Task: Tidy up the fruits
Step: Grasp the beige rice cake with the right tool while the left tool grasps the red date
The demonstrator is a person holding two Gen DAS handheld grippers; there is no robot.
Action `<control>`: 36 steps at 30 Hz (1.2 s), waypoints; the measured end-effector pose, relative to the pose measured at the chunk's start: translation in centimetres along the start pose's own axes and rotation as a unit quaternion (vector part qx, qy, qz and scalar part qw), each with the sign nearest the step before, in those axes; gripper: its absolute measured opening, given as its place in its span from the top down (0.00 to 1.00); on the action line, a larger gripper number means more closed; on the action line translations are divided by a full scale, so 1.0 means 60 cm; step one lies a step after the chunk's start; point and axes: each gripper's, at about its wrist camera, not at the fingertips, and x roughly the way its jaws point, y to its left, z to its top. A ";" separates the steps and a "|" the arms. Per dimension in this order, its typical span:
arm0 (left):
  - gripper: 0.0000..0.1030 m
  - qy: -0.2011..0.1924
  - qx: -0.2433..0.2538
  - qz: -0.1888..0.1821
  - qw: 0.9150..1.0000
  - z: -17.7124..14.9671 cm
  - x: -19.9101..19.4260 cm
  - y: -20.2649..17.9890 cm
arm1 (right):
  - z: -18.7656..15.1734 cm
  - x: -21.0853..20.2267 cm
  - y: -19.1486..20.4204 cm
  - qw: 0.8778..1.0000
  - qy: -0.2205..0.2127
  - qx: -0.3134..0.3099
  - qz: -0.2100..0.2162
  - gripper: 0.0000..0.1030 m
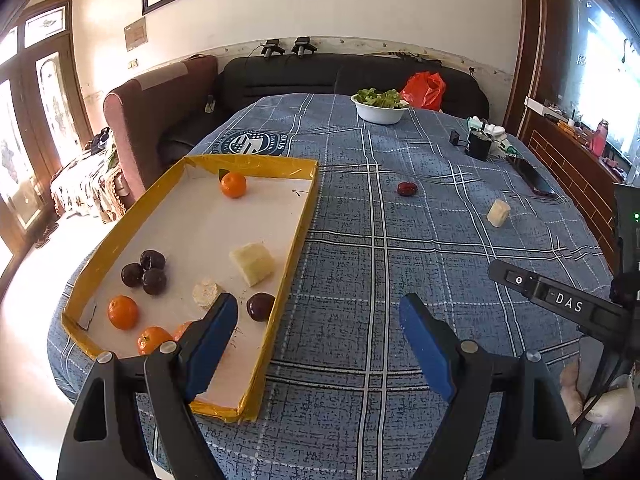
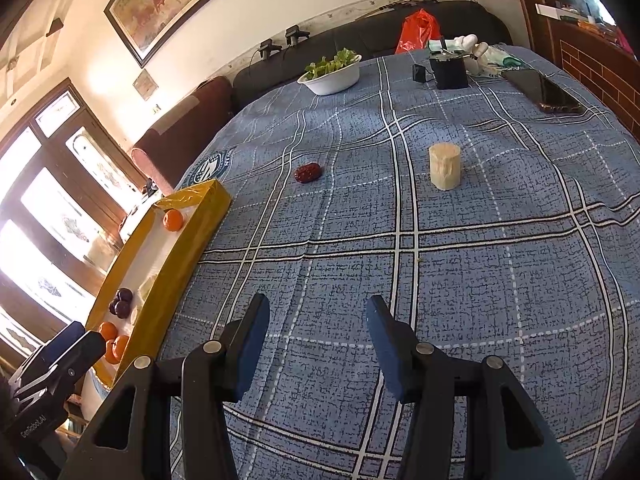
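Observation:
A yellow-rimmed tray with a white floor lies on the left of the blue checked tablecloth. It holds several oranges, several dark plums and two pale cut chunks. Out on the cloth lie a red date and a pale cylindrical chunk. My left gripper hangs open over the tray's right rim, nothing between its blue pads. My right gripper stands open above bare cloth, well short of the date and the chunk.
A white bowl of greens stands at the far side of the table. A black box, a phone and small items lie at the far right. A dark sofa and red bag are behind.

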 end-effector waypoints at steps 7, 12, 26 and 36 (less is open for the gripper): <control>0.20 0.014 0.008 -0.028 0.999 0.016 0.027 -0.015 | 0.004 0.004 -0.021 1.000 0.000 0.011 -0.010 0.46; 0.20 0.039 0.012 -0.074 0.996 0.024 0.072 -0.047 | 0.028 -0.026 -0.084 0.997 -0.025 0.050 -0.043 0.46; 0.20 0.107 0.011 -0.106 0.989 0.003 0.176 -0.082 | 0.119 0.016 -0.155 0.992 -0.044 0.083 -0.088 0.47; 0.16 0.121 0.019 -0.104 0.987 -0.003 0.188 -0.093 | 0.163 0.098 -0.152 0.990 -0.031 0.066 -0.120 0.43</control>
